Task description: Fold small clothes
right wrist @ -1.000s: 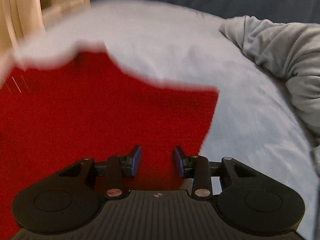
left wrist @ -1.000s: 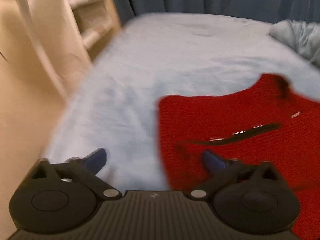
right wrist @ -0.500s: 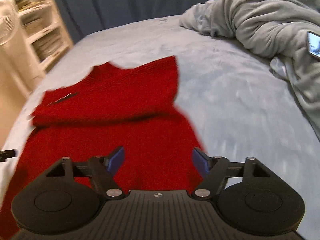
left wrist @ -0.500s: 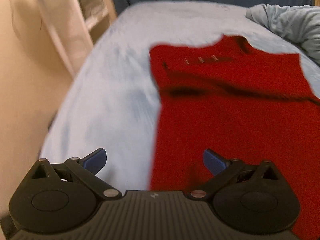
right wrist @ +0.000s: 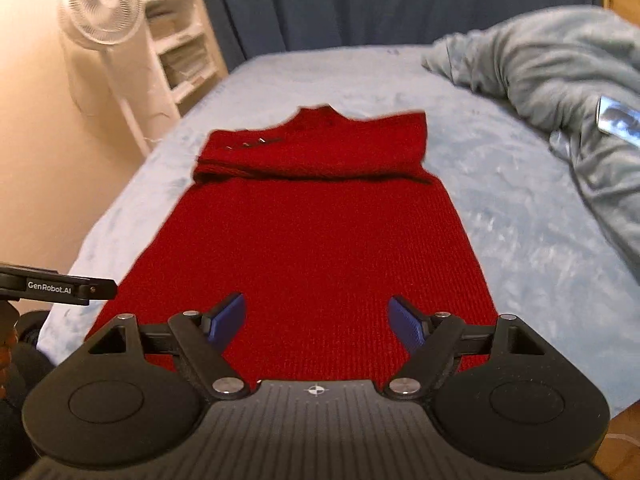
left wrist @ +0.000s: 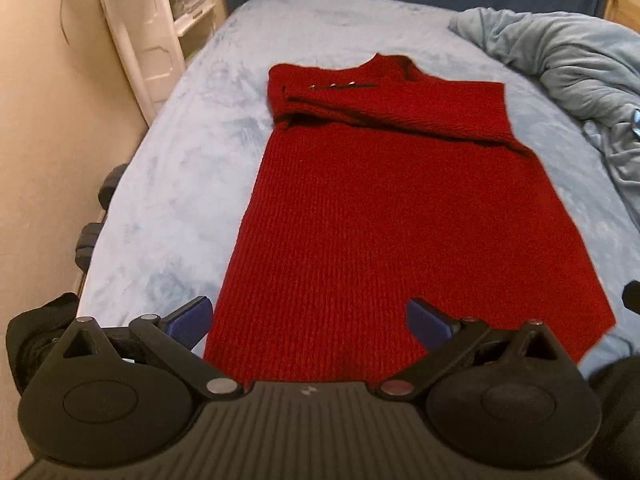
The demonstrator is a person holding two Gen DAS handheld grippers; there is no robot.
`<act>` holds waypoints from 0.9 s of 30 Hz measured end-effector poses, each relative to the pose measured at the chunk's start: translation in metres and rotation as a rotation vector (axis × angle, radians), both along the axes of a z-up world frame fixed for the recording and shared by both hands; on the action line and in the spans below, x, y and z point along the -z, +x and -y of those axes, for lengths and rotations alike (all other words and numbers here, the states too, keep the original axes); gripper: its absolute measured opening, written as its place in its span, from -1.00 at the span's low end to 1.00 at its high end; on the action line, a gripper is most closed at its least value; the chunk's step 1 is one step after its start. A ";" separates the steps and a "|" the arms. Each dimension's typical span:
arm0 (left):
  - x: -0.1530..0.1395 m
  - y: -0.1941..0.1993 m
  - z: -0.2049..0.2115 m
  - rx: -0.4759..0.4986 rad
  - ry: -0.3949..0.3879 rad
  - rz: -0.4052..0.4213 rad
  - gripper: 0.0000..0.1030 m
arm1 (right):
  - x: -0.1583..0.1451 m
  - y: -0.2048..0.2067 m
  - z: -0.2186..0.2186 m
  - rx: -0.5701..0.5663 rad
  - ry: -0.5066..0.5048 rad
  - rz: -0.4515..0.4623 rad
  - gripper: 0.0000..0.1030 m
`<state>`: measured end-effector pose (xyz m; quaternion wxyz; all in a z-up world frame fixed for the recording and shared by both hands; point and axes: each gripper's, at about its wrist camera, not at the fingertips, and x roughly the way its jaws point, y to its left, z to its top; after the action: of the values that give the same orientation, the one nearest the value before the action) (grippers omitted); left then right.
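A red knitted sweater (left wrist: 384,208) lies flat on the light blue bed (left wrist: 172,184), neck at the far end, with its sleeves folded across the chest. It also shows in the right wrist view (right wrist: 320,240). My left gripper (left wrist: 310,322) is open and empty above the sweater's near hem, toward its left corner. My right gripper (right wrist: 318,320) is open and empty above the near hem, toward its right side. The left gripper's body (right wrist: 56,286) shows at the left edge of the right wrist view.
A crumpled grey-blue blanket (left wrist: 568,72) lies on the bed's right side, also in the right wrist view (right wrist: 560,80), with a phone (right wrist: 618,120) on it. A white fan (right wrist: 102,8) and shelves (left wrist: 188,4) stand left of the bed. A dark curtain (right wrist: 360,0) hangs behind.
Both grippers have pulled back from the sweater's far part to its near hem. The right gripper has opened wider. The sweater now lies still with its sleeves folded over.
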<state>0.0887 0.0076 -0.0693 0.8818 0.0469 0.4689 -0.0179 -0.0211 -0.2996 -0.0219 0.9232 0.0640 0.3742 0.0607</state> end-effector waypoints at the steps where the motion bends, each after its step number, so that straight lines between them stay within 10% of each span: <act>1: -0.004 -0.009 0.000 0.005 -0.002 0.005 0.99 | -0.003 -0.007 -0.002 -0.003 -0.009 0.012 0.55; 11: -0.022 -0.063 -0.001 0.042 -0.013 0.043 0.99 | -0.018 -0.047 -0.013 0.000 0.004 0.042 0.55; 27: -0.009 -0.046 -0.002 0.050 0.000 0.007 0.99 | -0.006 -0.034 -0.010 0.009 0.013 -0.015 0.55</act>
<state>0.0431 0.0098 -0.0606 0.8828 0.0588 0.4644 -0.0396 -0.0550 -0.2897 -0.0158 0.9201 0.0721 0.3805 0.0587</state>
